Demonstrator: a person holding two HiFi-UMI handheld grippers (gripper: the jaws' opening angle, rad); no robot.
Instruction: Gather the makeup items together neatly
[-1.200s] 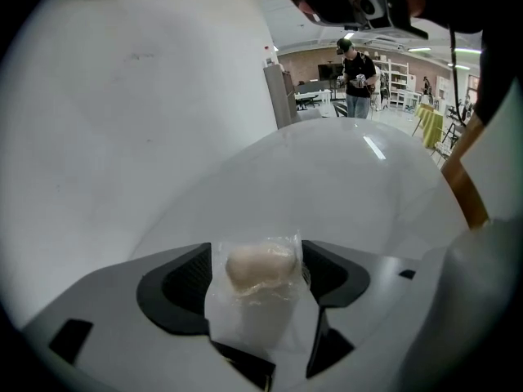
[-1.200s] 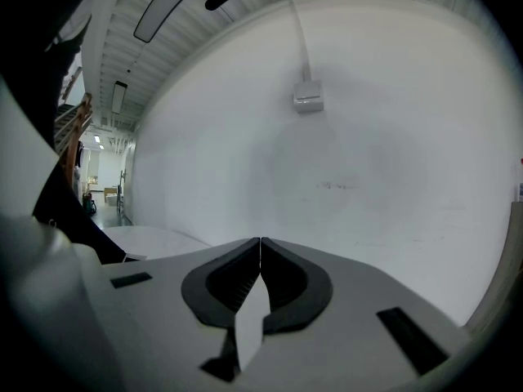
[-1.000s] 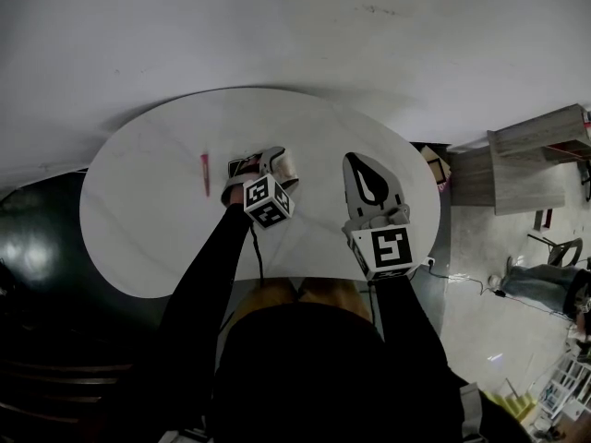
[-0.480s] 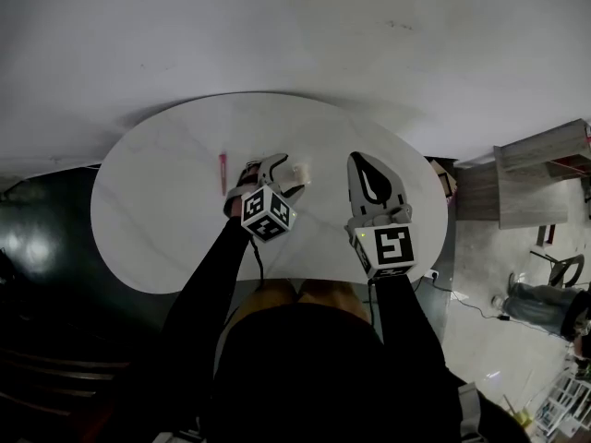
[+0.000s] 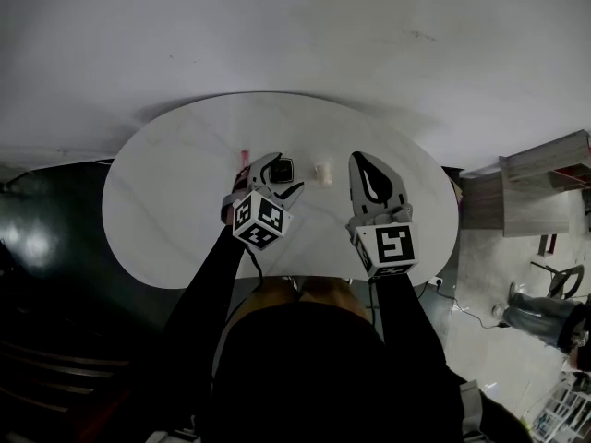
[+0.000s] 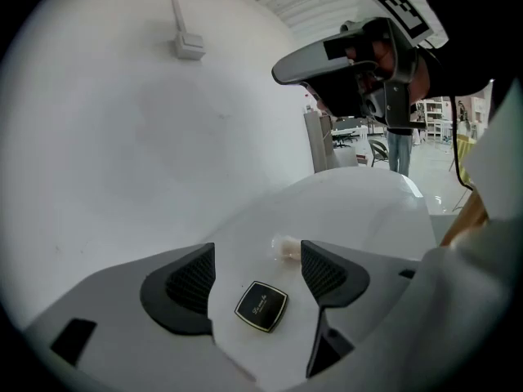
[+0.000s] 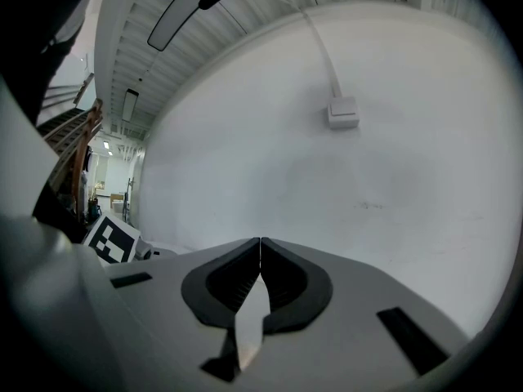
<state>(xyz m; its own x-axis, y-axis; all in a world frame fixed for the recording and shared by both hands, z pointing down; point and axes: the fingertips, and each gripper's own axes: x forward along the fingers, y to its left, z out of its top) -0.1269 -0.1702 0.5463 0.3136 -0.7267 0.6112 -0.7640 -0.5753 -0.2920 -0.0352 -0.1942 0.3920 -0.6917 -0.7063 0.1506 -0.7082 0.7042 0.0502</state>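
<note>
Left claw (image 6: 256,261) shifted, wide open around compact (image 6: 261,306)

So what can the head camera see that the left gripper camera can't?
Only the head view shows the red stick by the left gripper, and the person's black sleeves. Only the left gripper view shows the small box on the wall with its cable, and that gripper's jaws standing apart with the compact between them. Both show the black compact, the small pale item, the white table and the right gripper.
</note>
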